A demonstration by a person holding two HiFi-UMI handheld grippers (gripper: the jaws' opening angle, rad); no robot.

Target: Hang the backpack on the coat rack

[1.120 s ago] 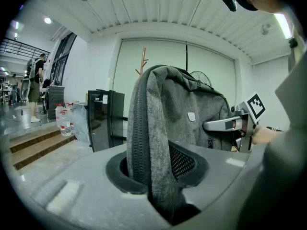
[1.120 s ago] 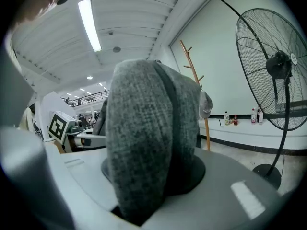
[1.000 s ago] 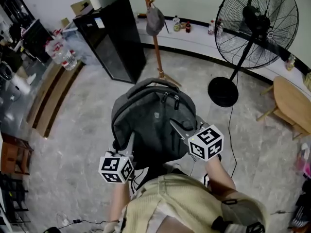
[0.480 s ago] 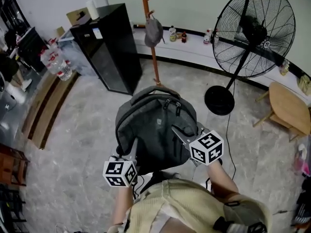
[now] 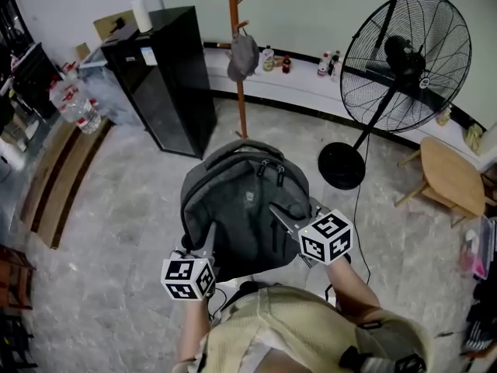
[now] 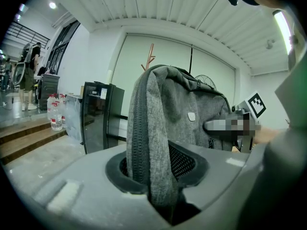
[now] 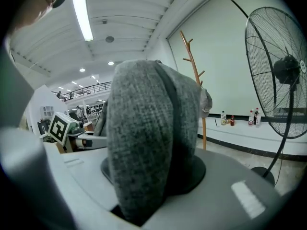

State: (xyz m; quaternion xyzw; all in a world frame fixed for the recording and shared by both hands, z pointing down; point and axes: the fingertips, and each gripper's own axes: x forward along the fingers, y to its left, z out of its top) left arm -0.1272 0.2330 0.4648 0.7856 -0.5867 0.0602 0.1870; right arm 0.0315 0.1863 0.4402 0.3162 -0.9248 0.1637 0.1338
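The room had a pale mottled floor [image 5: 116,200] and a green-tinted far wall with a low ledge of bottles [image 5: 276,59] along its foot. Nearest the person, the left gripper [image 5: 208,235] had its fingers clenched on the zipped side edge of the grey backpack [image 5: 241,196], and the right gripper [image 5: 281,214] had its fingers clamped on a thick fold of fabric at the other side. The backpack hung between them in the air above the middle of the floor, front panel up, with its top handle [image 5: 247,144] pointing away toward the coat rack [image 5: 235,68].

The rack stood beyond it near the floor's far edge, well apart from the backpack, with a grey cap [image 5: 242,55] on one of its pegs. A black cabinet [image 5: 167,76] stood to the left of the rack and a large fan [image 5: 404,53] to the right, with a small wooden stool [image 5: 450,179] by the floor's right edge.

The step in hand looked like bringing the backpack to the rack. Doing it well likely meant keeping both grips firm and level, raising the handle above a free peg rather than the one with the cap, keeping clear of the fan's base and cord, and letting go only once the peg bore the weight.
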